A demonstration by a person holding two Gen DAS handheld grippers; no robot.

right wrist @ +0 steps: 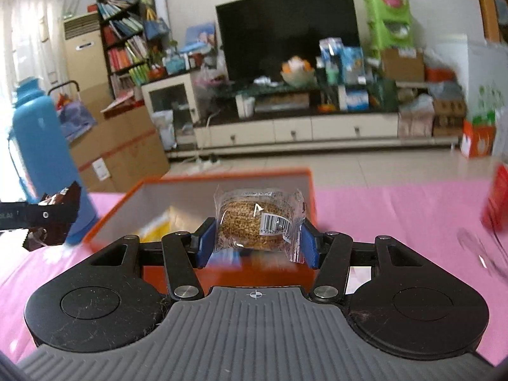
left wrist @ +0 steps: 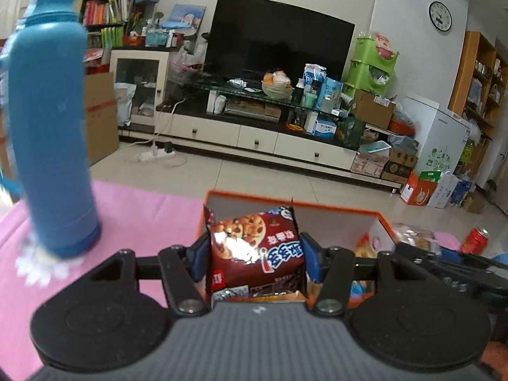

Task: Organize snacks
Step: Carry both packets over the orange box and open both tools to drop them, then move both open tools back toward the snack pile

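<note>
My left gripper (left wrist: 254,257) is shut on a dark red cookie packet (left wrist: 254,250), held upright in front of the orange box (left wrist: 317,204). The box is open and white inside, with a few snack packs at its bottom. My right gripper (right wrist: 255,243) is shut on a clear-wrapped brown round cake (right wrist: 257,225), held over the near edge of the same orange box (right wrist: 222,173). In the right wrist view the left gripper with its cookie packet (right wrist: 60,204) shows at the far left. The right gripper's dark body (left wrist: 451,266) with its cake (left wrist: 416,235) shows at the right of the left wrist view.
A tall blue thermos (left wrist: 50,133) stands on a white doily on the pink tablecloth (left wrist: 143,209), left of the box. A red can (left wrist: 474,239) stands to the right. Beyond the table are tiled floor, a TV stand and a black TV (left wrist: 276,38).
</note>
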